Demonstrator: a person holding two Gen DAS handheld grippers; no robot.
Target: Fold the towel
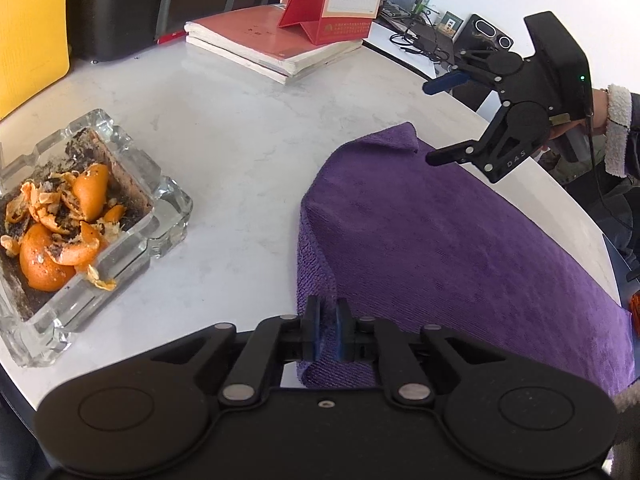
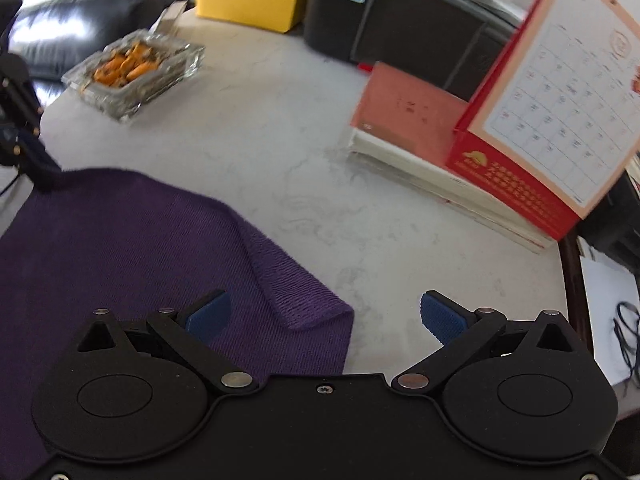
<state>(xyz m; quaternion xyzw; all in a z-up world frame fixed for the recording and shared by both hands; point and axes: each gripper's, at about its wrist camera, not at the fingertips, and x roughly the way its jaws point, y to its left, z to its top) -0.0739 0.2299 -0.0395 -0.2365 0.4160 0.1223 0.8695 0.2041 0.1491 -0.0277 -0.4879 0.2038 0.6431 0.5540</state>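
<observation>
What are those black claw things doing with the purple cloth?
A person holds a claw in each hand to fold the purple towel on the white marble table. The left gripper has pinched one towel corner. The right gripper is open, over another corner, not gripping yet.

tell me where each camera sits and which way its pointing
Left wrist: on the left gripper, looking down along its fingers shut on the purple towel; the right gripper and a hand show.
Right wrist: on the right gripper, jaws open above the towel's corner; the left gripper shows at the edge.
Shared: towel, glass ashtray, books, calendar, white table.
</observation>
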